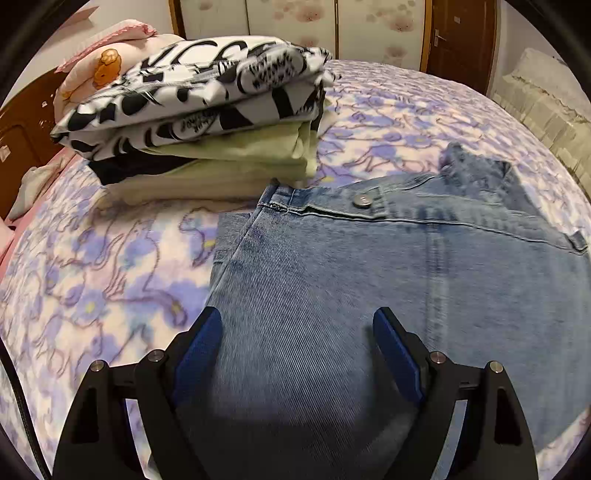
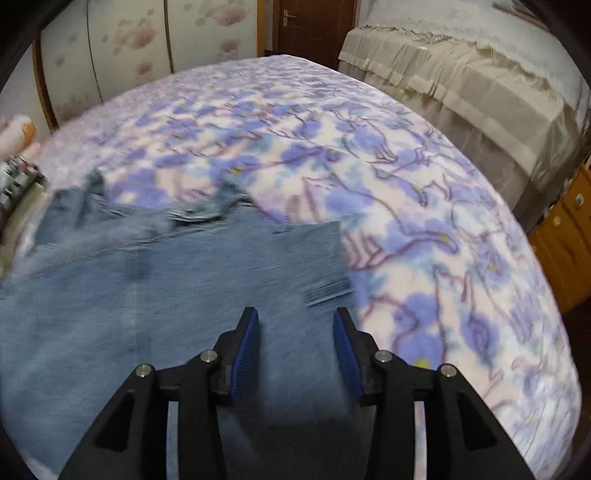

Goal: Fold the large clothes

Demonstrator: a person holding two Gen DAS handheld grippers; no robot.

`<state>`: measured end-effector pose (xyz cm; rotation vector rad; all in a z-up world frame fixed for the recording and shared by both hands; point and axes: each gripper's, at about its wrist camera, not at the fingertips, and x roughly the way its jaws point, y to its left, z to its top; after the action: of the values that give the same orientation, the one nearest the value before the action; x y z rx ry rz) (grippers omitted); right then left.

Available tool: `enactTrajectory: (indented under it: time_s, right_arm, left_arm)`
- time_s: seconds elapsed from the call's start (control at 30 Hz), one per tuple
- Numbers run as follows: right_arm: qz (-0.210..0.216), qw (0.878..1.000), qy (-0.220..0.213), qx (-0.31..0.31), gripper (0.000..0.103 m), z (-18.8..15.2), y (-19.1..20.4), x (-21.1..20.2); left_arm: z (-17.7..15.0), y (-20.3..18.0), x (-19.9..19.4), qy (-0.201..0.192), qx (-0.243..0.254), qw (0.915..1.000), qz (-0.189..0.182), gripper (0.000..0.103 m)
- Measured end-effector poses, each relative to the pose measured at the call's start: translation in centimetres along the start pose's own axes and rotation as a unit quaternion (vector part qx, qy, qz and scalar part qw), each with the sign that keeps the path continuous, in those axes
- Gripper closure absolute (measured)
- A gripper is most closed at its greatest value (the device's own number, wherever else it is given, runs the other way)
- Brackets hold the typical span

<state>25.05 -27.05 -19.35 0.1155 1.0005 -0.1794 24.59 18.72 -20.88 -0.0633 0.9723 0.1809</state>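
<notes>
I have both grippers angled down over the jeans (image 1: 332, 266) lying flat on the bed (image 1: 92, 258); left gripper (image 1: 297, 325) jaws wide, right gripper (image 2: 295, 325) jaws narrower, both empty.

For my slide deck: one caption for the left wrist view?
Open left hand-held gripper above jeans on a floral bed, folded clothes stacked behind.

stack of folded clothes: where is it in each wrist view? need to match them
Left wrist: the stack of folded clothes sits upper left on the floral bedspread, just beyond the jeans' waistband.
Right wrist: only a blurred sliver of the stack shows at the far left edge, beside the jeans.
Shared landmark: the brown door at top.
</notes>
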Motion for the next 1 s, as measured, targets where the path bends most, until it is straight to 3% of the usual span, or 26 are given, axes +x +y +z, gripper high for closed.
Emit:
enactTrajectory:
  time_s: [0.13, 0.27, 0.4, 0.47, 0.6, 0.73, 1.0]
  right_arm:
    - [0.061, 0.998, 0.000, -0.006, 0.060, -2.1, 2.6, -3.0]
    - [0.091, 0.994, 0.004, -0.066, 0.060, -6.2, 7.0, -5.1]
    - [0.055, 0.993, 0.003, -0.107, 0.060, -9.0, 7.6, -5.1]
    - [0.036, 0.995, 0.014, -0.094, 0.060, -9.8, 5.9, -4.4]
    - [0.011, 0.999, 0.011, -0.052, 0.060, -9.8, 0.5, -3.8]
    - [-0.004, 0.998, 0.014, -0.058, 0.077, -9.8, -1.4, -3.8]
    - [-0.018, 0.999, 0.025, -0.040, 0.075, -9.7, -1.2, -4.2]
  left_arm:
    - [-1.9, -0.6, -3.4, -0.006, -0.008, 0.9998, -0.017, 0.020]
    - [-5.4, -1.0, -5.2, 0.001, -0.019, 0.9992, -0.035, 0.020]
    - [-8.3, 0.4, -4.4, 0.031, -0.029, 0.9991, -0.009, 0.020]
    - [-9.1, 1.8, -4.4, 0.024, -0.042, 0.9987, -0.017, 0.020]
    - [-9.6, 3.5, -4.0, 0.036, -0.043, 0.9981, 0.025, 0.014]
    - [-10.2, 5.8, -3.6, 0.055, -0.101, 0.9934, -0.003, 0.012]
    - [-10.5, 6.3, -3.8, 0.059, -0.110, 0.9922, -0.007, 0.012]
